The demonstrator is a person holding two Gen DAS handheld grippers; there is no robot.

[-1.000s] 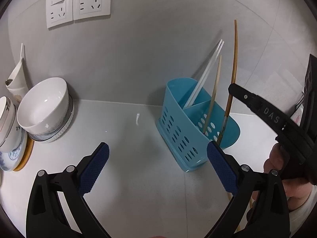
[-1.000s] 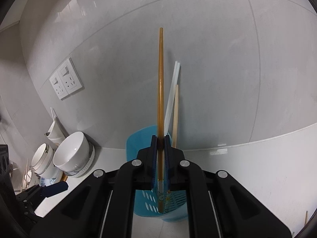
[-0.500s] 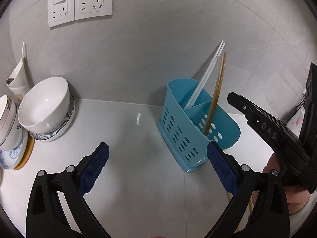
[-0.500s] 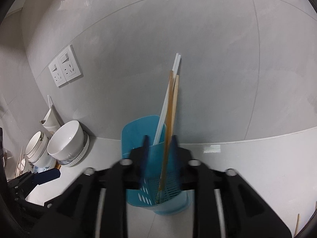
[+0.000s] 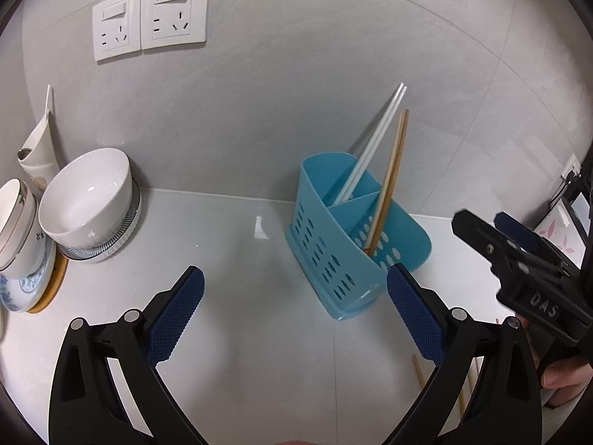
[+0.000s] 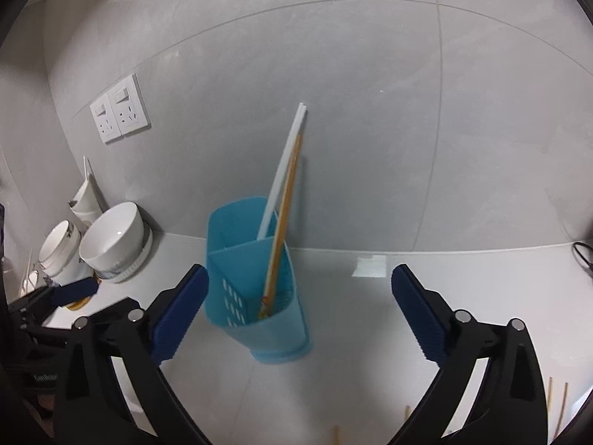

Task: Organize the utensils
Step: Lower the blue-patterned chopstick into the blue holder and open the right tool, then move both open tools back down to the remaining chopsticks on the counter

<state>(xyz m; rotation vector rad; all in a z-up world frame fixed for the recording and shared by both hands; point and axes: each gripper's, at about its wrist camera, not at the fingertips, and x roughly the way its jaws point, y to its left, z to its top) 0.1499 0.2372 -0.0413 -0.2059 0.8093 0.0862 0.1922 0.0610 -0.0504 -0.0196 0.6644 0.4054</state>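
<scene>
My right gripper [image 6: 298,294] points down at the white counter [image 6: 463,278], its jaws opening wide, the blue pads [image 6: 181,311] clear of everything; nothing is pinched between them. Ahead of the jaws stands the blue utensil holder [image 6: 255,319], perforated and split into compartments. Two wooden chopsticks [image 6: 283,218] lean in the near compartment, and a pair of white chopsticks [image 6: 283,165] leans in the far one, tips toward the grey tiled wall [image 6: 370,111]. To the left, white bowls [image 6: 111,241] are stacked below two wall sockets [image 6: 120,113]. My left gripper [image 6: 74,289] shows at the left edge. More wooden chopsticks [image 6: 556,408] lie on the counter at the bottom.
</scene>
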